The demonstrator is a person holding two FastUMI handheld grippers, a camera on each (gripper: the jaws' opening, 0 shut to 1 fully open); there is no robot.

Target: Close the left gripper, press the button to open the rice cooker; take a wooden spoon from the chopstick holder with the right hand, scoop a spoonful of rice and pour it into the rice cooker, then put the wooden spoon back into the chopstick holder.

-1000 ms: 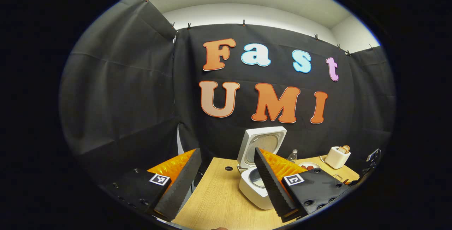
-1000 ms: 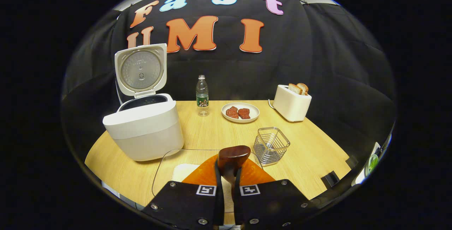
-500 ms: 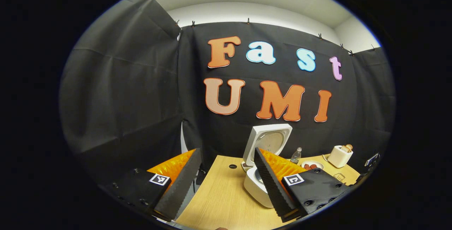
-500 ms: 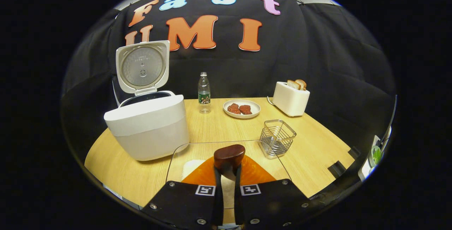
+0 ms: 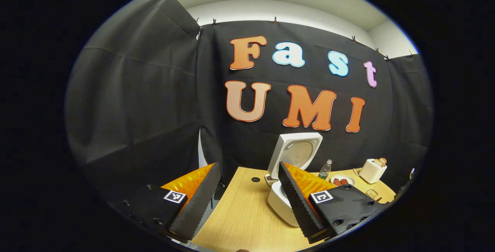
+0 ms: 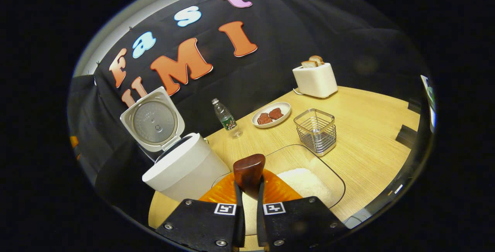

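right claw (image 6: pixel 247 205) clamped on wooden spoon (image 6: pixel 248 172) above rice tray (image 6: pixel 309 184); left claw (image 5: pixel 247 198) spread wide, empty; rice cooker (image 6: pixel 185 167) lid up

- My left gripper view sits low, off the table's (image 5: pixel 239 221) near edge, tipped up at the booth wall. The table fills just the bottom of the frame.
- My right gripper view hangs close over the table (image 6: pixel 363 128), rolled so it slopes up to the right.
- Both views share the open rice cooker (image 5: pixel 288 190) (image 6: pixel 185 167), toaster (image 5: pixel 372 170) (image 6: pixel 315 79) and bottle (image 5: pixel 325 168) (image 6: pixel 226 118).
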